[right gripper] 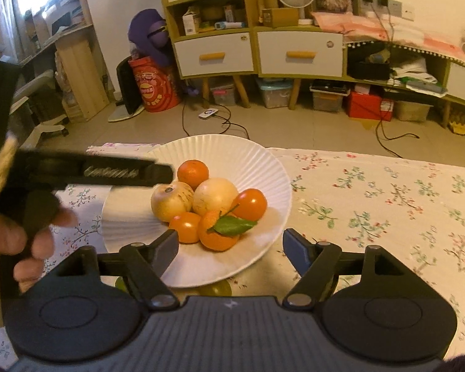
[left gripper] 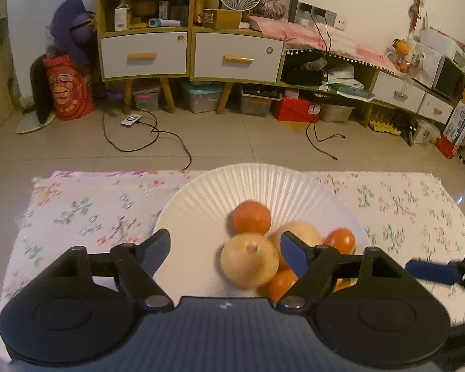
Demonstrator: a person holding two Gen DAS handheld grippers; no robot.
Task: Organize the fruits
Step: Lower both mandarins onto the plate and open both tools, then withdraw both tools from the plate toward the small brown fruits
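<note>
- Your left tongs (left gripper: 226, 249) and right tongs (right gripper: 231, 246) both stand spread, gripping nothing.
- Ribbed white plate (right gripper: 257, 161) holds smooth round fruits (right gripper: 214, 197) on the floral-cloth tabletop (right gripper: 372, 192).

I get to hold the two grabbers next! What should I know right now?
Left tool: open, holding nothing, over the near side of the plate.
Right tool: open, holding nothing, just in front of the plate.
Fruit: all piled together on the white plate: two pale round fruits, a tangerine at the back, an orange one with a green leaf in front, and two smooth orange-red ones.
Done: all the fruit in view sits on the plate; none lies on the flowered cloth.
Left: maybe nothing. Look around for stray fruit before stopping.
</note>
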